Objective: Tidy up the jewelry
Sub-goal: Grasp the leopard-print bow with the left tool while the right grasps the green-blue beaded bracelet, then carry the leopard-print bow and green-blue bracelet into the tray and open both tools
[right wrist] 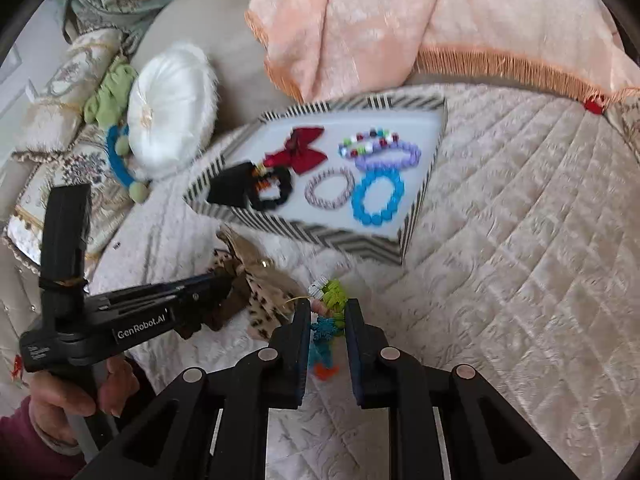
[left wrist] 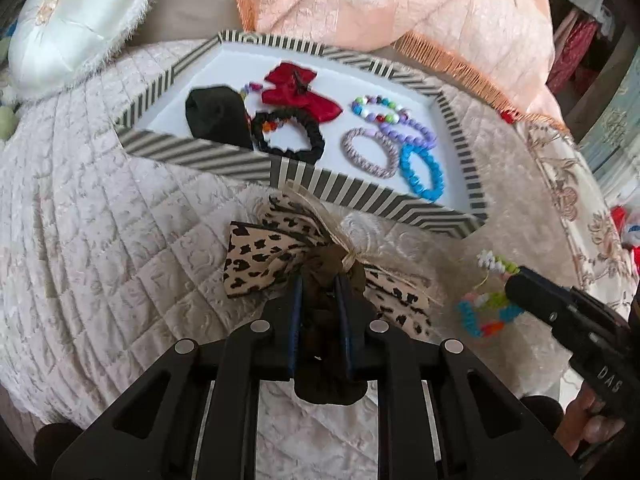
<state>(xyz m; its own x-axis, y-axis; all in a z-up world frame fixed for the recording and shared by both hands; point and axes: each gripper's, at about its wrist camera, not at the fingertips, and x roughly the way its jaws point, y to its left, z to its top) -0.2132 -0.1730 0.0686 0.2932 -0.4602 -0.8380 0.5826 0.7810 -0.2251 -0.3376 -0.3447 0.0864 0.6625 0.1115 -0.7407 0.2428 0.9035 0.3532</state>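
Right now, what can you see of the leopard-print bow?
The leopard-print bow is tan fabric with black spots, with a dark brown knot and pale straw-like ribbon at its centre. It lies crumpled on the quilted cream cover, just in front of the striped tray and outside it. The left tongs are shut on its knot.

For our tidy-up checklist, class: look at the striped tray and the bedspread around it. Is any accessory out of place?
Yes, two. A leopard-print bow and a multicoloured spiky bracelet lie on the quilted bedspread, outside the striped tray that holds the other bracelets, scrunchies and the red bow.
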